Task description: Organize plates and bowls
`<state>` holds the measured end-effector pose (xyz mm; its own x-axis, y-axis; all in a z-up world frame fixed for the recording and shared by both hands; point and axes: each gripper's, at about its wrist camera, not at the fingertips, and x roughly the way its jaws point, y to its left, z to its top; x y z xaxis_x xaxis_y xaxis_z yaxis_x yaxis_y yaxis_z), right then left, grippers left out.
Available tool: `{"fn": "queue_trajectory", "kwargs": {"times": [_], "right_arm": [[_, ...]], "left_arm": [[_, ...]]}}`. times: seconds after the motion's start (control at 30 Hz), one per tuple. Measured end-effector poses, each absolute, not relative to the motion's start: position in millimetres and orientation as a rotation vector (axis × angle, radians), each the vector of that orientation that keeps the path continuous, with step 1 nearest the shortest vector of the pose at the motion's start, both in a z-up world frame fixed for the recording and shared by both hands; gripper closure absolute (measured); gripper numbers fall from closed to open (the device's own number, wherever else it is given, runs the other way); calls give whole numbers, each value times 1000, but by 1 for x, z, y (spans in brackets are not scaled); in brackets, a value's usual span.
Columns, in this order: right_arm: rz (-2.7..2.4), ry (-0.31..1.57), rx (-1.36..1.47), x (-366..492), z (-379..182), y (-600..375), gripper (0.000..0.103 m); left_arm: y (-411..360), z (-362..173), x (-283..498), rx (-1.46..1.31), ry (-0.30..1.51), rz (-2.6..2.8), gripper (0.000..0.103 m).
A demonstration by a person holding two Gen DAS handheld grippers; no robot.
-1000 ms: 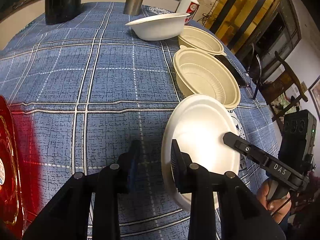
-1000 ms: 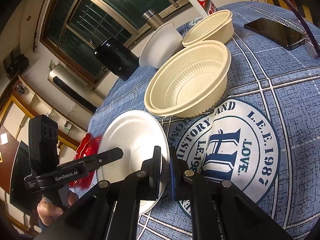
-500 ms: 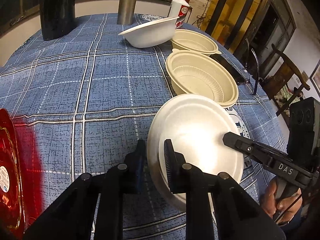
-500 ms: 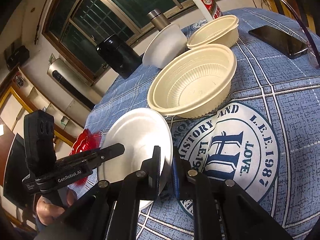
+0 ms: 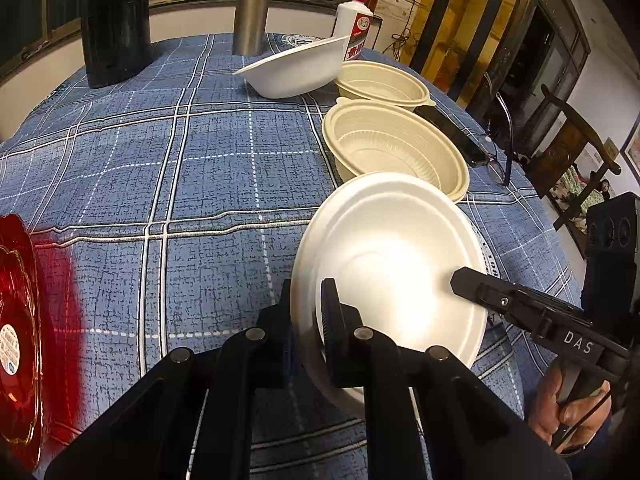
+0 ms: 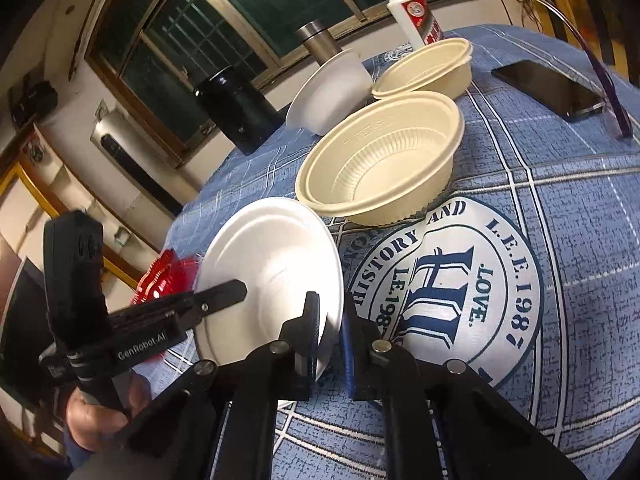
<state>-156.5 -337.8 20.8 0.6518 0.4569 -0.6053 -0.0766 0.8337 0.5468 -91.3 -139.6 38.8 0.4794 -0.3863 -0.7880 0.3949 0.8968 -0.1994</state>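
A white plate [image 5: 392,248] hangs tilted just above the blue checked tablecloth, held from both sides. My left gripper [image 5: 306,312] is shut on its near-left rim, one finger inside and one outside. From the other side my right gripper [image 6: 330,320] pinches the opposite rim, its jaws closing tight on the white plate [image 6: 272,256]. Behind it stands a ribbed cream bowl [image 5: 396,152], then a second cream bowl [image 5: 380,80]. A white bowl [image 5: 296,68] leans tilted against that far one.
A red glass dish [image 5: 16,320] lies at the table's left edge. At the back stand a black canister [image 5: 114,24], a steel flask [image 5: 250,12] and a white bottle [image 5: 356,24]. A phone [image 6: 548,88] and glasses [image 5: 500,160] lie right of the bowls.
My left gripper's fingers have come together onto the plate's rim, from standing apart around it. The right gripper has kept its hold on the far rim.
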Motion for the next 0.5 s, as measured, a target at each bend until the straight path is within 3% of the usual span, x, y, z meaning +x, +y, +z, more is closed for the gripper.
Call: {"fn": "queue_trajectory", "kwargs": {"times": [0.5], "right_arm": [[333,772,507,-169,39,-336,94]], "left_arm": [[-139,55,-101,24,919,-464,93]]}}
